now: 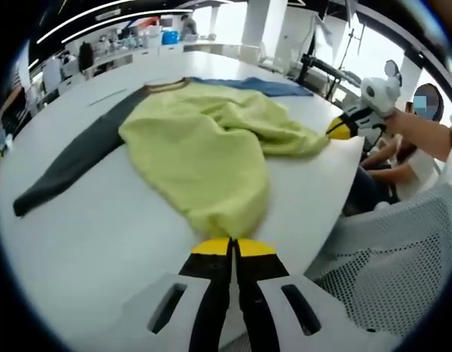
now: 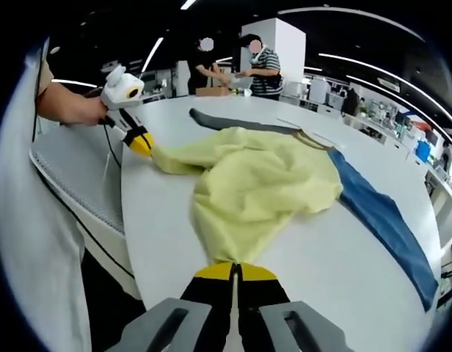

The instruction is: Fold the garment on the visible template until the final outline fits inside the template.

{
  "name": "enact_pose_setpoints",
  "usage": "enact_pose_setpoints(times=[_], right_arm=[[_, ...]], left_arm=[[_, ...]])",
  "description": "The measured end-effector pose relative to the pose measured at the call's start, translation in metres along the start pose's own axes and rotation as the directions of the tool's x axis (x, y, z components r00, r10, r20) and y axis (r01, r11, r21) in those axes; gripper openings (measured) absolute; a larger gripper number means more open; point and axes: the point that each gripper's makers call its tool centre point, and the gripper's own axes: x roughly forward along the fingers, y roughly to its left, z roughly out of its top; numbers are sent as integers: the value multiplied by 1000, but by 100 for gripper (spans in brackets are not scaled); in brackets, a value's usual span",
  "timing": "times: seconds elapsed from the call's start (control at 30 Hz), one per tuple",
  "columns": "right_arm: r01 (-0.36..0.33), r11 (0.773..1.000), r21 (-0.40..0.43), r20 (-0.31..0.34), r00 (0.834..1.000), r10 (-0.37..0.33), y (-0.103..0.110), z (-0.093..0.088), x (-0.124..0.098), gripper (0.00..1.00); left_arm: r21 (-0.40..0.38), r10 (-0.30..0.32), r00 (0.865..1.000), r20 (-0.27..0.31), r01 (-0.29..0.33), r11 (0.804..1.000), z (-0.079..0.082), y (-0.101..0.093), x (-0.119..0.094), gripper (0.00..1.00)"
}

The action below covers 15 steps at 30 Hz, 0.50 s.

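Since the yellow-green garment [image 1: 211, 147] lies bunched in the middle of the white table [image 1: 86, 242], both tools look pinched shut on its hem: the left gripper [image 1: 230, 248] at one corner, the right gripper [image 2: 233, 271] at the other. I'd lift both corners evenly and keep the cloth taut so the fold lands square. One dark sleeve [image 1: 72, 165] trails out, a blue sleeve [image 2: 384, 213] the other way. No template that I can make out. Mesh chair [image 1: 387, 257] sits close to the table edge
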Motion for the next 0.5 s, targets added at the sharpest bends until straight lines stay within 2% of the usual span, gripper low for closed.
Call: enact_pose_setpoints(times=[0.27, 0.5], right_arm=[[17, 1000, 6, -26, 1000, -17, -3, -14, -12, 0], [31, 999, 20, -40, 999, -30, -7, -21, -21, 0]], left_arm=[[-11, 15, 1000, -24, -16, 1000, -14, 9, -8, 0], [-10, 23, 999, -37, -23, 1000, -19, 15, -17, 0]])
